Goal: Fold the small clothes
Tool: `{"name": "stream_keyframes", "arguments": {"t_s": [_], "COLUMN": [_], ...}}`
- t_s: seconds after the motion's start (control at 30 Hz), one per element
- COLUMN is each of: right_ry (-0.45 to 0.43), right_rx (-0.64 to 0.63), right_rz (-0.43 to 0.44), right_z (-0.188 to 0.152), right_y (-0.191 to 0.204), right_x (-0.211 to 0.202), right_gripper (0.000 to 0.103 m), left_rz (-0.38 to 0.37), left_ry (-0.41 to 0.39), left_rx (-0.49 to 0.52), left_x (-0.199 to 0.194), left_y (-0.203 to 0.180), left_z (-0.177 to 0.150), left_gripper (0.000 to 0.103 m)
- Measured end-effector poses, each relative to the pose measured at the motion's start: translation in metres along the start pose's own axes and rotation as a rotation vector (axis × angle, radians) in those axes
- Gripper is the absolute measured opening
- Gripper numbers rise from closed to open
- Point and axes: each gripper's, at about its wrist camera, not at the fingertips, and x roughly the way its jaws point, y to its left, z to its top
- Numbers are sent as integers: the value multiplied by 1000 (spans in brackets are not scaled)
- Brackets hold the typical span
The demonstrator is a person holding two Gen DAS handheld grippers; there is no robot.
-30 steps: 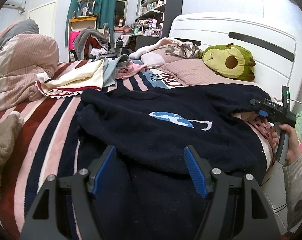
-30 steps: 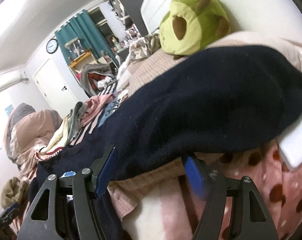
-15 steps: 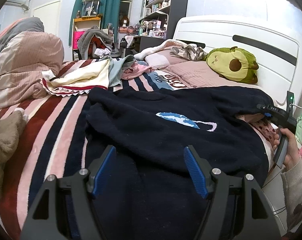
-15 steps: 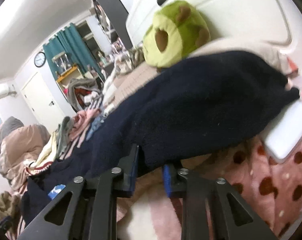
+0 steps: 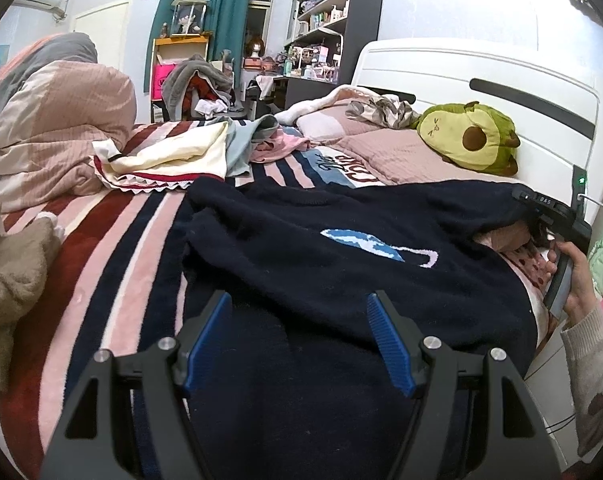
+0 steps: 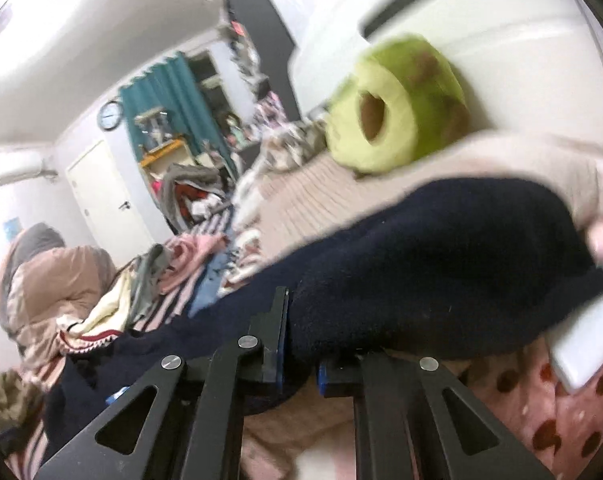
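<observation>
A navy sweater (image 5: 341, 280) with a blue-and-white planet motif lies spread over the bed. My left gripper (image 5: 299, 304) hovers over its near part, blue pads wide apart and nothing pinched between them. At the sweater's far right edge a person's hand holds my right gripper (image 5: 541, 216). In the right wrist view, the right gripper (image 6: 301, 344) is shut on the navy sweater (image 6: 441, 260), with a fold of the dark fabric bunched between the pads. That view is blurred and tilted.
A green avocado plush (image 5: 471, 144) rests against the white headboard (image 5: 481, 76). Loose clothes (image 5: 173, 156) and a pink quilt (image 5: 57, 140) lie at the back left on the striped blanket (image 5: 101, 240). A brown fuzzy garment (image 5: 5, 280) sits far left.
My right gripper's jaws closed onto the sweater's edge, then rose a little and tilted. The left gripper stayed where it was, still open.
</observation>
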Motion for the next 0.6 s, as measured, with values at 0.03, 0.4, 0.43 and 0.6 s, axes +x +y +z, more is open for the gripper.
{"name": "stream_keyframes", "arguments": {"t_s": [0.03,0.4,0.43,0.6], "right_ry": [-11,212,268,559], "right_rx": [-27,-502,-567,-768], "right_rz": [25,438,458,468], "right_z": [2,-50,-67,-146], "right_y": [8,184,201,241], "right_x": [-3,0,6,35], "right_gripper": [5,5,5,10], "left_rz": [-2,-10,-8,9], "left_ry": [-4,-62,-64,-69], "left_rx": [-3,-29,-28,-21], "left_x": [-1,-25,-29,-41], "left_y": [1,26,30,43], "left_z": [0,-10,-12,-20], "left_gripper": [67,68,70,72]}}
